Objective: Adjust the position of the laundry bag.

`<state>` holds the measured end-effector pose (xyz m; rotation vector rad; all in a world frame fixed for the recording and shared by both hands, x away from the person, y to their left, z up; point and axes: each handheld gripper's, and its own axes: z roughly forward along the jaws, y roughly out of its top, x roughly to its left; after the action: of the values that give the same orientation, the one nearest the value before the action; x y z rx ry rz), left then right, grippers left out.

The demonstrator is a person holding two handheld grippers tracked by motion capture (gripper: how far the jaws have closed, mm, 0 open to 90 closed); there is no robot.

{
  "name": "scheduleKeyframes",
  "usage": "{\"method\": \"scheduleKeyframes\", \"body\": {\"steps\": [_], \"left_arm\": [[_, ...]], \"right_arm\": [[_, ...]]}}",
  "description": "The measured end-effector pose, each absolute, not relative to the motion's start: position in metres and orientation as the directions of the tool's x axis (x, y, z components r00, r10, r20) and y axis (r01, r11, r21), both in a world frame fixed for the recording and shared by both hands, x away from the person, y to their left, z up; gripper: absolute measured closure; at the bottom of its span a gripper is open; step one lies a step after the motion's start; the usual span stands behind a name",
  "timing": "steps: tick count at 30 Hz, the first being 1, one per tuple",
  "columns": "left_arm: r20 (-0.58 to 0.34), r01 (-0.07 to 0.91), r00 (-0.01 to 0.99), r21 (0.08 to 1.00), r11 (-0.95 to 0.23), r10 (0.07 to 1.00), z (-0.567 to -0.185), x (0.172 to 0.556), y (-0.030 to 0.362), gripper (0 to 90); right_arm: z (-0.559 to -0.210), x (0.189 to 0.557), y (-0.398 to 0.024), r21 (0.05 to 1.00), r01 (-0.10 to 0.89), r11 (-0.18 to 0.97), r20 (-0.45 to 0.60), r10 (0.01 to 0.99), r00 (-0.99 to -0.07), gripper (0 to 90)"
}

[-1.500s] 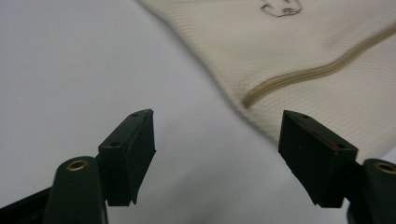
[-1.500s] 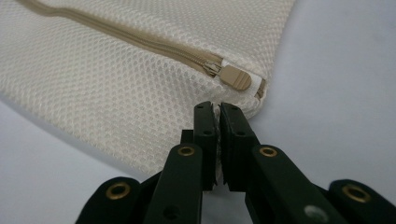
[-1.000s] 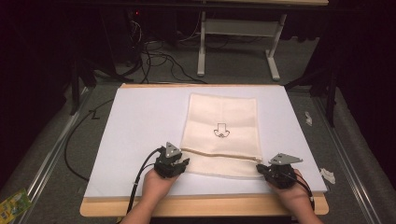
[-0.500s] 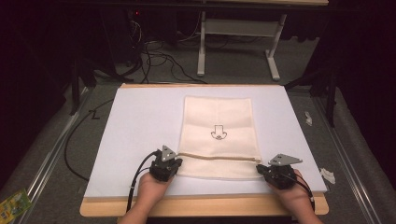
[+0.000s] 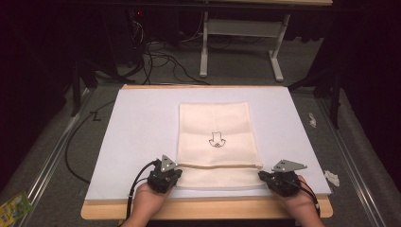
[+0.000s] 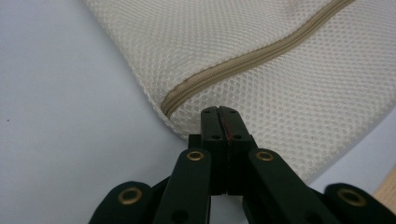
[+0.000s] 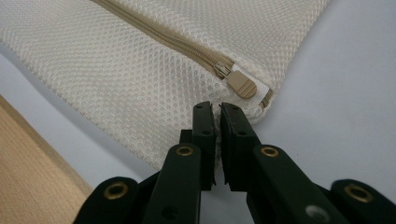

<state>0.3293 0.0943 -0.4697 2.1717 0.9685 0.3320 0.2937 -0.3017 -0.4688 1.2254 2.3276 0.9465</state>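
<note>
A cream mesh bag (image 5: 215,127) with a small dark print lies flat on the white sheet (image 5: 142,132). A tan zipper (image 5: 220,166) runs across its near end. My left gripper (image 5: 176,176) sits at the bag's near left corner. In the left gripper view its jaws (image 6: 219,109) are pressed together on the mesh bag's (image 6: 280,93) edge, just below the zipper's (image 6: 252,56) end. My right gripper (image 5: 261,176) is at the near right corner. Its jaws (image 7: 217,105) pinch the mesh bag (image 7: 116,70) just below the zipper pull (image 7: 242,85).
The white sheet covers a wooden board whose bare front strip (image 5: 213,208) runs beneath both hands. White scraps (image 5: 331,177) lie off the sheet at the right. A green packet (image 5: 12,208) is on the floor at lower left. Cables (image 5: 156,52) and a desk frame (image 5: 236,28) stand behind.
Both grippers have drawn back toward the front edge, and the bag has slid toward the person with them, its far edge lower on the sheet.
</note>
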Motion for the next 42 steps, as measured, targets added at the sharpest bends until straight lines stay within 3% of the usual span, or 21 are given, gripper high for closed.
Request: {"method": "scheduleKeyframes", "body": {"steps": [5,6,7,8,14,16,18,36,39,40,42], "left_arm": [[-0.077,0.521,0.692,0.742,-0.422,0.718,-0.467,0.330,0.098,77.1],[-0.079,0.518,0.692,0.747,-0.417,0.717,-0.466,0.330,0.098,66.6],[-0.077,0.513,0.693,0.751,-0.415,0.717,-0.466,0.331,0.099,66.6],[-0.073,0.504,0.696,0.758,-0.414,0.715,-0.465,0.331,0.100,58.2],[-0.042,0.439,0.702,0.812,-0.385,0.711,-0.461,0.330,0.105,46.2],[-0.068,0.449,0.692,0.820,-0.355,0.718,-0.461,0.331,0.106,42.5],[-0.075,0.449,0.685,0.827,-0.339,0.724,-0.461,0.332,0.107,39.8],[-0.070,0.449,0.685,0.825,-0.344,0.725,-0.463,0.335,0.108,39.0],[-0.072,0.449,0.682,0.827,-0.339,0.728,-0.463,0.336,0.108,38.9],[-0.073,0.448,0.680,0.829,-0.335,0.730,-0.463,0.336,0.108,38.9],[-0.070,0.445,0.681,0.830,-0.336,0.729,-0.463,0.336,0.109,38.9]], "right_arm": [[-0.470,0.294,-0.301,0.693,0.599,0.402,0.010,0.825,-0.566,83.6],[-0.468,0.293,-0.303,0.703,0.587,0.401,0.012,0.819,-0.574,79.4],[-0.468,0.293,-0.303,0.703,0.587,0.401,0.012,0.819,-0.574,79.4],[-0.464,0.293,-0.306,0.737,0.564,0.372,0.018,0.824,-0.566,75.9],[-0.457,0.295,-0.322,0.777,0.560,0.289,0.038,0.865,-0.500,74.9],[-0.457,0.298,-0.329,0.781,0.569,0.259,0.048,0.883,-0.468,78.5],[-0.459,0.303,-0.337,0.777,0.586,0.232,0.061,0.898,-0.436,90.0],[-0.469,0.317,-0.313,0.734,0.639,0.230,0.103,0.892,-0.440,90.0],[-0.459,0.311,-0.295,0.771,0.586,0.250,0.138,0.833,-0.536,89.7],[-0.448,0.305,-0.283,0.798,0.531,0.283,0.104,0.805,-0.584,88.7],[-0.441,0.305,-0.284,0.819,0.508,0.268,0.091,0.813,-0.576,86.9]]}}
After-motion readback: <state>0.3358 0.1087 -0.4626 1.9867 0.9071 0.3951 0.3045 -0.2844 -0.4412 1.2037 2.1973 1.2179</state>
